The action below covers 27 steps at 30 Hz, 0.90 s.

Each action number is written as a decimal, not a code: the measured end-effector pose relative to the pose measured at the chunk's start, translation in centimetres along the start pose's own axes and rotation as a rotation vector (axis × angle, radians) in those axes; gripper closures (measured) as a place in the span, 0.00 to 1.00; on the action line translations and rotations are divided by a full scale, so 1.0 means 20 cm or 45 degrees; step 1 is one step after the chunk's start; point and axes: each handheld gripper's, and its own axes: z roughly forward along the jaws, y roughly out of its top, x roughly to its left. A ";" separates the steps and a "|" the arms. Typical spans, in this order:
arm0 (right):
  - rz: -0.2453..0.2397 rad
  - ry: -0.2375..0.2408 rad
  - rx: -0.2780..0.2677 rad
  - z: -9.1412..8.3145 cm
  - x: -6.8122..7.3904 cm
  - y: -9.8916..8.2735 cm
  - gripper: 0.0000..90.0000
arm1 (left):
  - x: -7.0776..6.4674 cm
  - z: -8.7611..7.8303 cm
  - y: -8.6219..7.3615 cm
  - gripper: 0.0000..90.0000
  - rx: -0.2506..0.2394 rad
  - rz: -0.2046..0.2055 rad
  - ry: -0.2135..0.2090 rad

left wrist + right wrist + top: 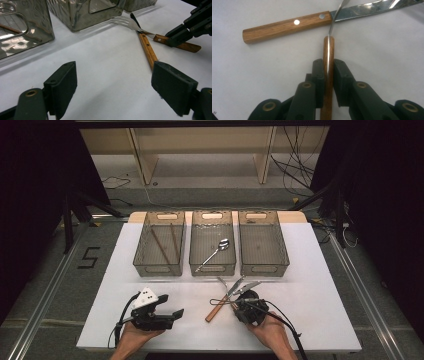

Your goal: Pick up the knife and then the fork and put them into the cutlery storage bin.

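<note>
The right hand-held gripper (328, 72) is closed on the wooden handle of a fork (328, 75), which is pinched edge-on between the two pads. The fork is lying on the table (310, 285), just in front of the three bins, and its metal neck is crossed over the blade of a wooden-handled knife (287, 26). The left hand-held gripper (113, 90) is held wide apart above bare table, nothing between its pads, well to the left of the cutlery. A spoon (214, 252) is seen in the middle bin (212, 215), and chopsticks (165, 245) in the left bin (140, 252).
</note>
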 end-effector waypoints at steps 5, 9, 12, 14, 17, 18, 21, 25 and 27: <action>-0.015 0.010 -0.007 0.00 -0.01 0.00 0.90 | 0.00 0.00 0.00 0.23 0.004 0.000 0.002; -0.025 0.025 -0.015 -0.01 -0.02 -0.01 0.91 | 0.01 0.00 0.00 0.23 0.000 -0.008 0.007; -0.032 0.045 -0.034 -0.02 -0.03 -0.01 0.91 | 0.02 -0.01 -0.01 0.23 -0.006 -0.010 0.010; -0.027 0.062 -0.047 -0.03 -0.03 -0.01 0.91 | 0.02 -0.01 -0.01 0.23 -0.014 -0.018 0.012; -0.022 0.081 -0.068 -0.04 -0.03 -0.01 0.91 | 0.03 -0.01 -0.01 0.23 -0.021 -0.026 0.022; -0.013 0.106 -0.081 -0.05 -0.04 -0.01 0.91 | 0.04 -0.01 -0.01 0.23 -0.022 -0.027 0.023; -0.009 0.131 -0.119 -0.08 -0.04 -0.01 0.91 | 0.04 -0.01 -0.01 0.23 -0.034 -0.038 0.018; -0.016 0.166 -0.182 -0.14 -0.04 0.01 0.91 | 0.04 -0.01 -0.01 0.23 -0.043 -0.042 0.016; -0.018 0.156 -0.212 -0.16 -0.05 0.02 0.91 | 0.05 -0.02 -0.01 0.23 -0.051 -0.043 0.011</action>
